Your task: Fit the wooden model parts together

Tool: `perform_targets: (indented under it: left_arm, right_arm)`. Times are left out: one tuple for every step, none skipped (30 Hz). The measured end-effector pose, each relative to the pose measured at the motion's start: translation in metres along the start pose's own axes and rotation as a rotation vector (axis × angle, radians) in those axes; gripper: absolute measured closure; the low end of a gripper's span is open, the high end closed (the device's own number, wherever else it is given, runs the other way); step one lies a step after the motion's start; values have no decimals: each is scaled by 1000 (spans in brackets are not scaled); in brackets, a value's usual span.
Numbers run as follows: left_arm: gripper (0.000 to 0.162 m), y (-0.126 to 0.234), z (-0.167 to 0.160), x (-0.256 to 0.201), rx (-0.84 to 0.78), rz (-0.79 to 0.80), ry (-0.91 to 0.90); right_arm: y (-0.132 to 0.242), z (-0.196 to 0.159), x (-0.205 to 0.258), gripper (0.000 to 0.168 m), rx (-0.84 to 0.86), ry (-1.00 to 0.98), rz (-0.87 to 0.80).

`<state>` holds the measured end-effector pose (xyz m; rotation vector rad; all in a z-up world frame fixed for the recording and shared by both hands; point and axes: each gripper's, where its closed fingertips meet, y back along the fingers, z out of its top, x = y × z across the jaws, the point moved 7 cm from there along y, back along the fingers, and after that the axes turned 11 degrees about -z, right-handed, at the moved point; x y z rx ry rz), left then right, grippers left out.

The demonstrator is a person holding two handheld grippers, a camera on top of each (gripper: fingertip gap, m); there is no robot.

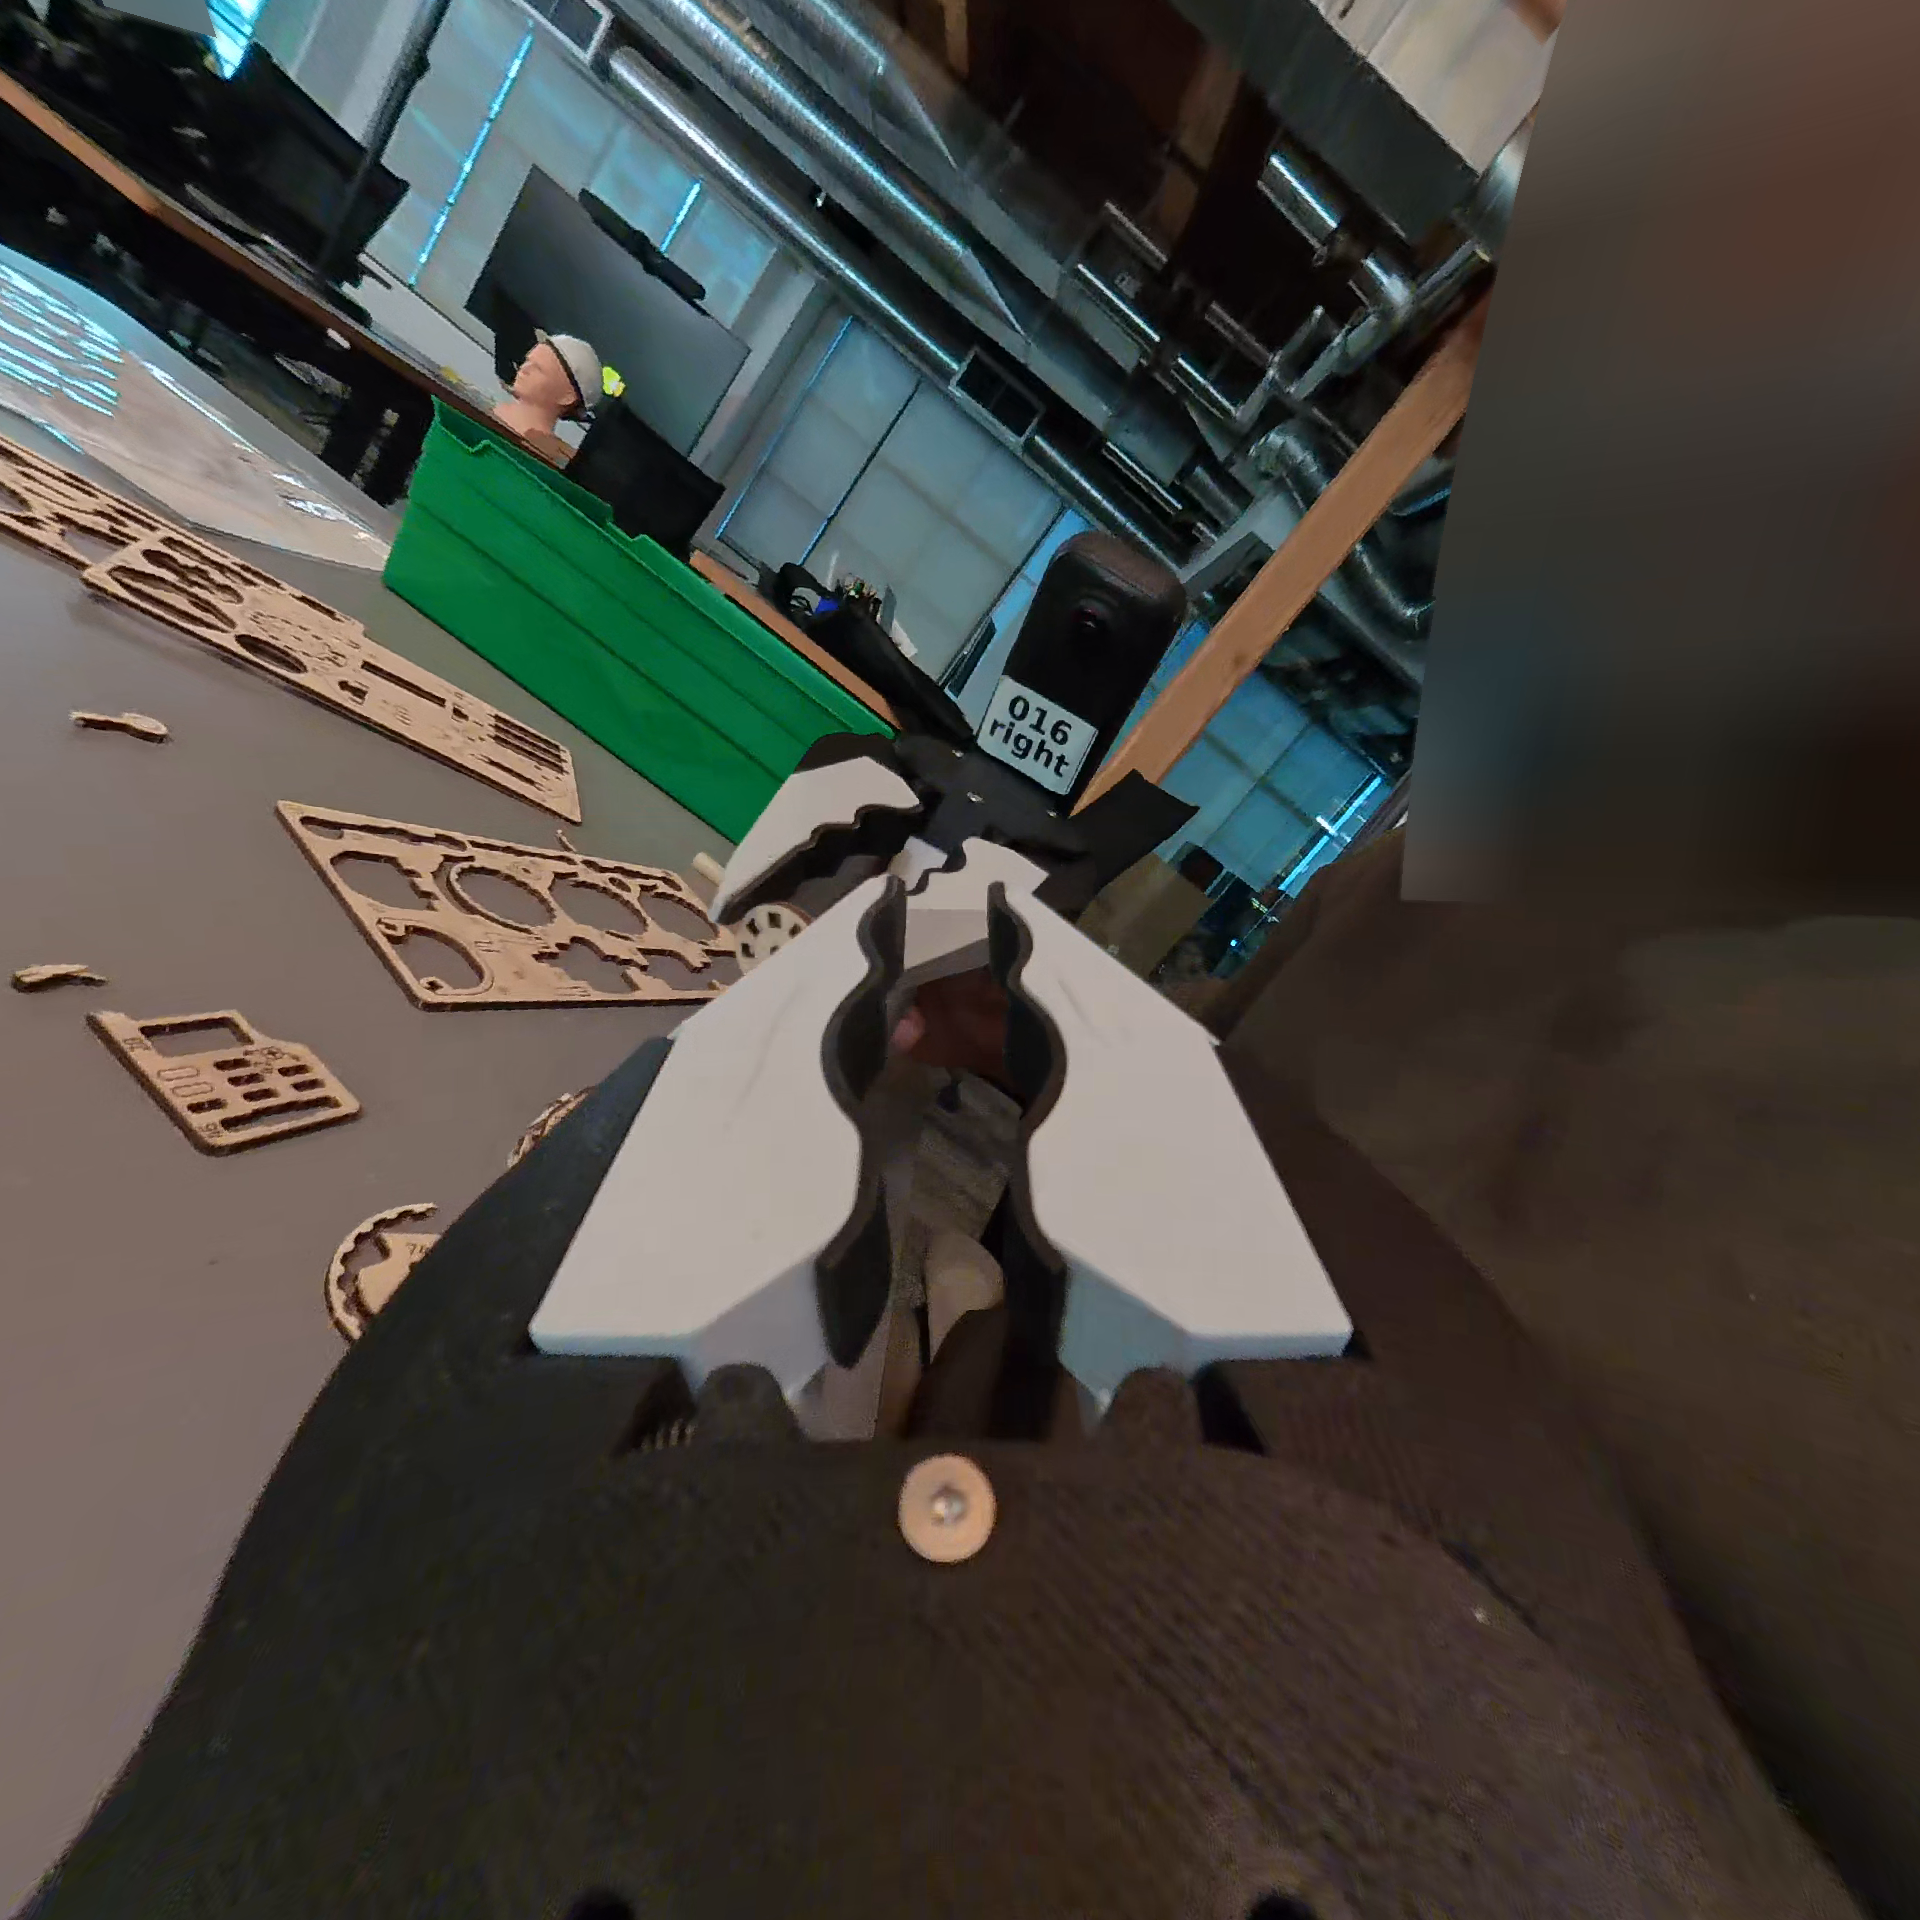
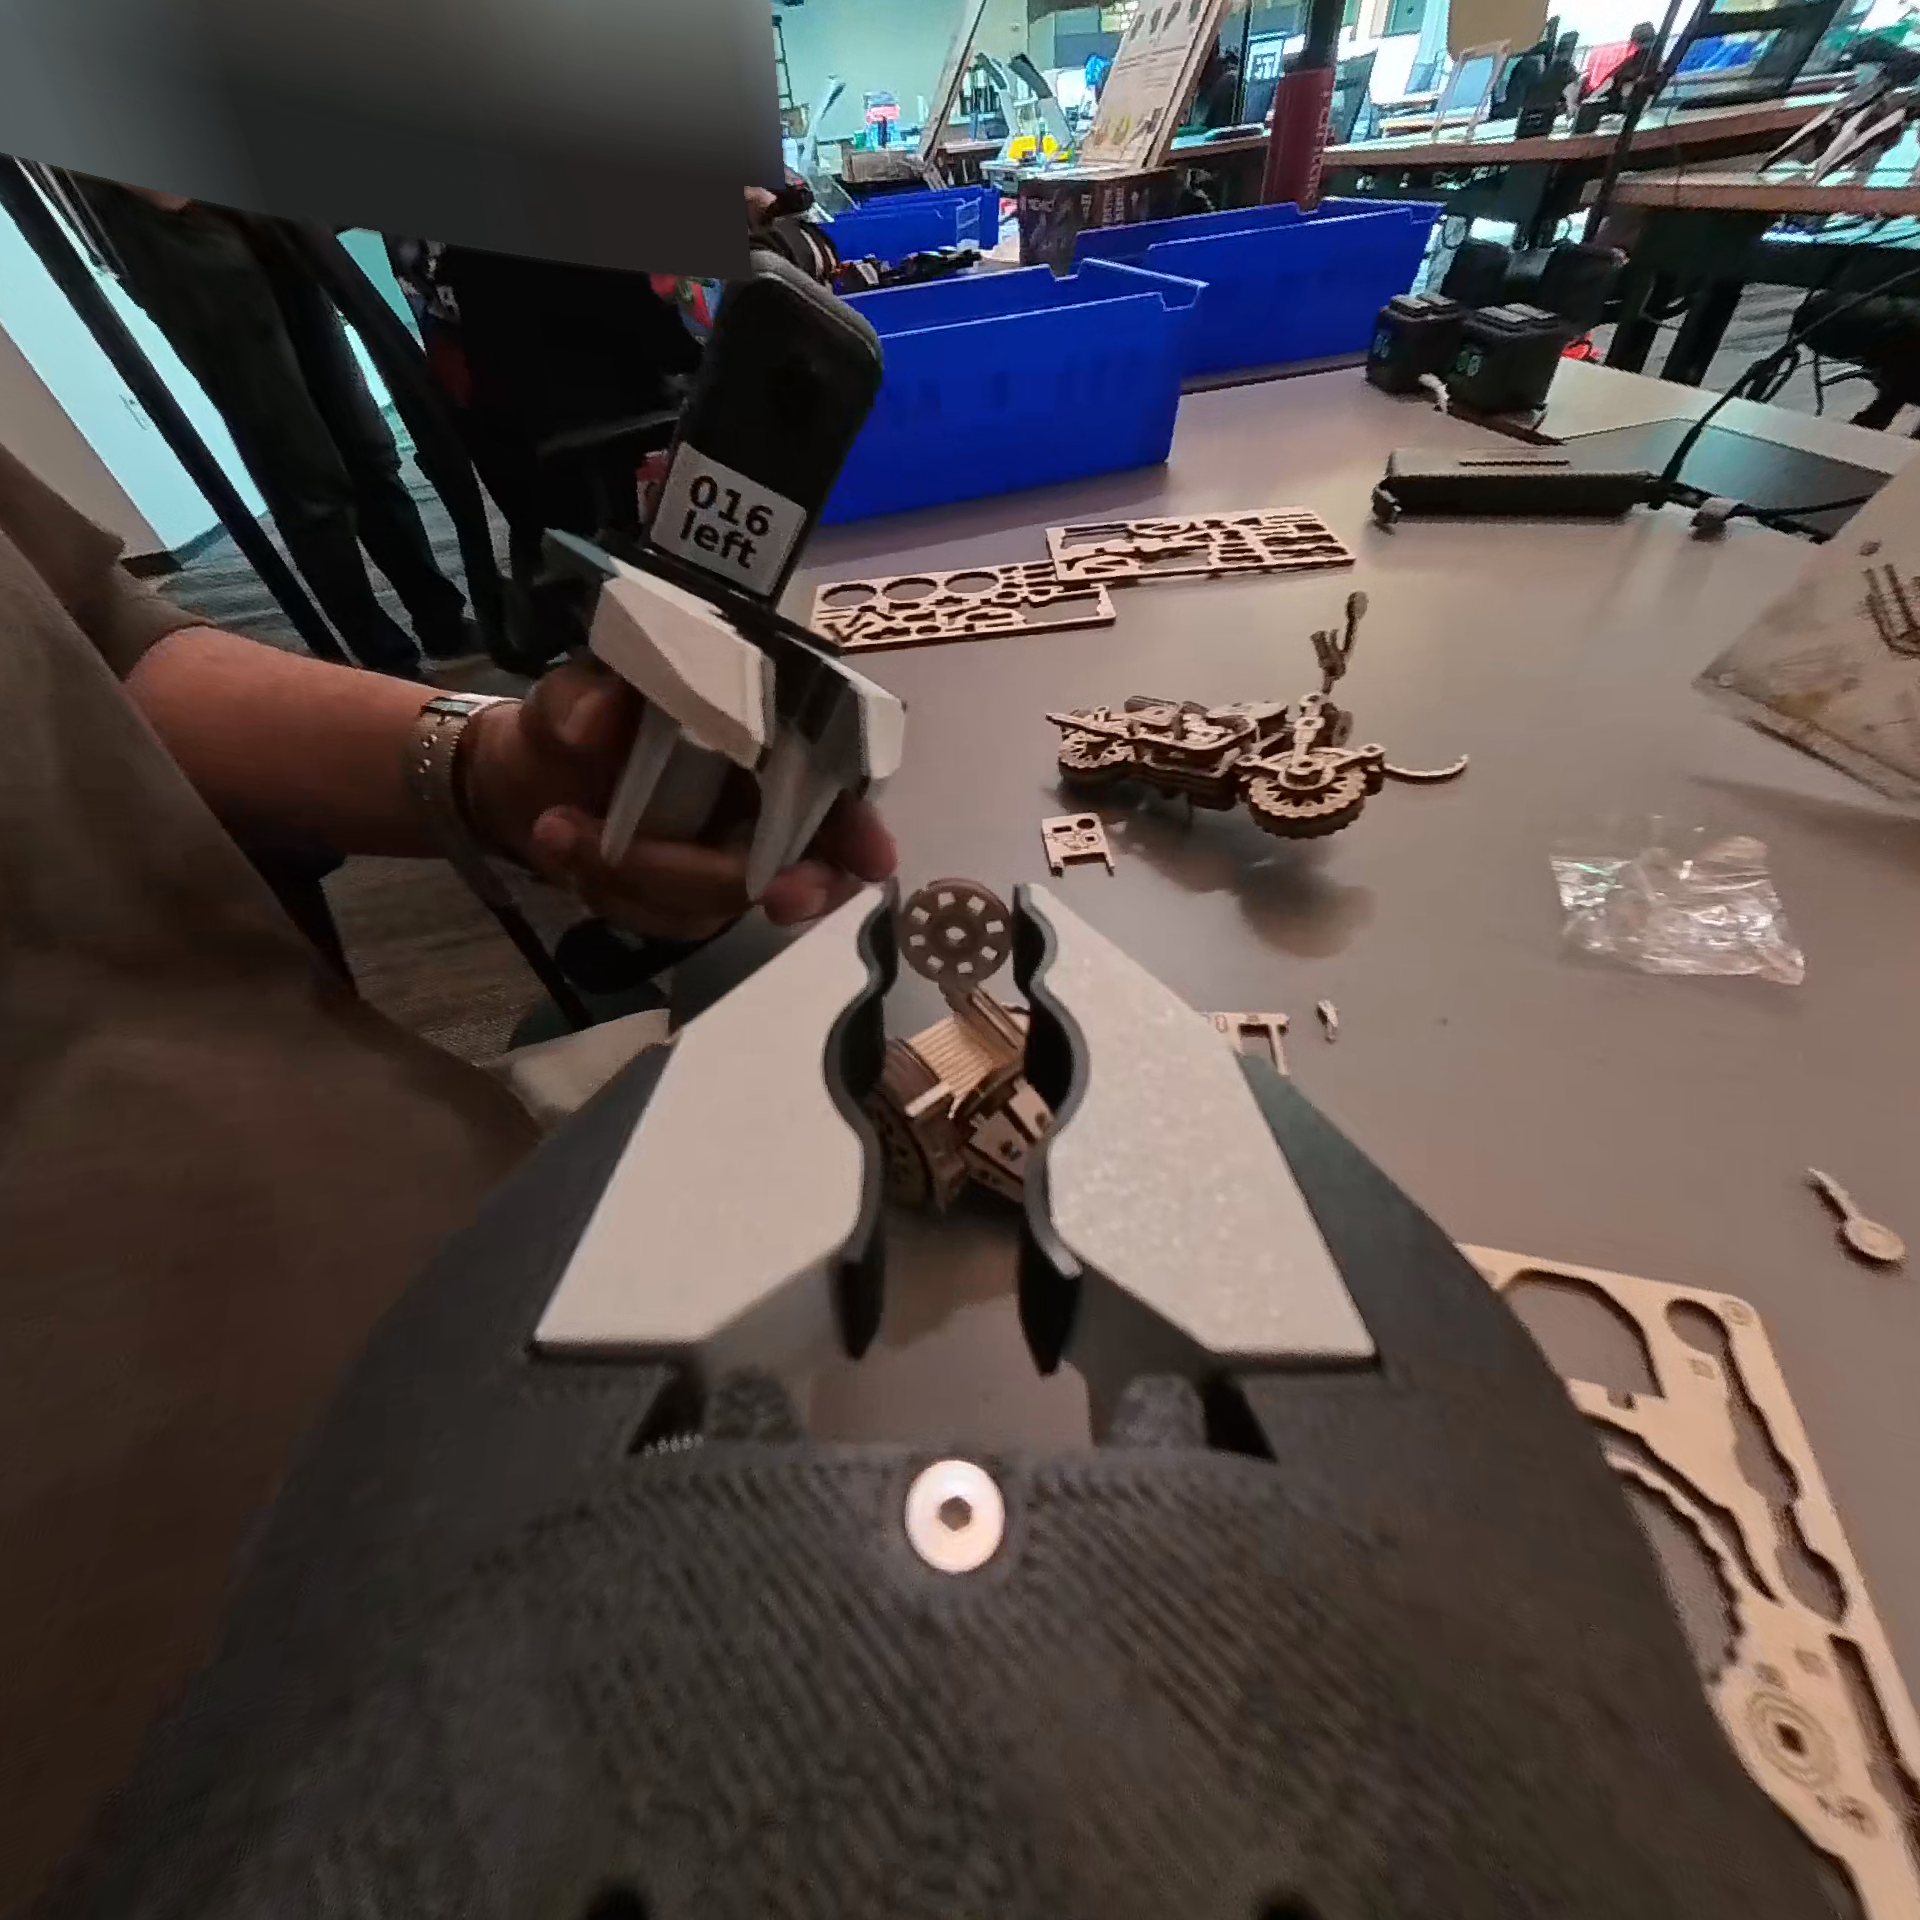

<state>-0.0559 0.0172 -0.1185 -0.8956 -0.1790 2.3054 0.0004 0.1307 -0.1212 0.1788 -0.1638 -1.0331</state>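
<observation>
My right gripper (image 2: 954, 896) is shut on a small wooden sub-assembly (image 2: 961, 1091). It has a slatted barrel body, and a spoked wheel disc (image 2: 954, 930) sticks up between the fingertips. I hold it above the table's near edge. My left gripper (image 2: 688, 873) is open and empty, just left of it with its fingers pointing down. In the left wrist view my left gripper (image 1: 943, 899) points at the right gripper (image 1: 914, 862), and the wheel disc (image 1: 771, 932) shows below that. A built wooden motorcycle (image 2: 1226, 758) stands on the grey table (image 2: 1455, 1039).
Punched wooden sheets lie about (image 2: 966, 608) (image 2: 1195, 545) (image 2: 1714, 1558) (image 1: 312, 644) (image 1: 509, 914). Small loose parts (image 2: 1081, 842) (image 2: 1860, 1226) (image 1: 229, 1081) and a clear plastic bag (image 2: 1673, 904) are on the table. Blue bins (image 2: 1018, 395) and a green bin (image 1: 582, 623) stand at the back. Left and right tips are no more than a few centimetres apart. My right tips are roughly 15 centimetres from the built wooden motorcycle (image 2: 1226, 758).
</observation>
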Motion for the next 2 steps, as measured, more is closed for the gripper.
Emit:
perform_targets:
  left_arm:
    - [150,0,0,0,2,0,2]
    - [150,-1,-1,1,6,-1,4]
  right_arm:
    - [1,0,-1,149,-1,-3,-5]
    - [1,0,-3,149,-5,-11,-7]
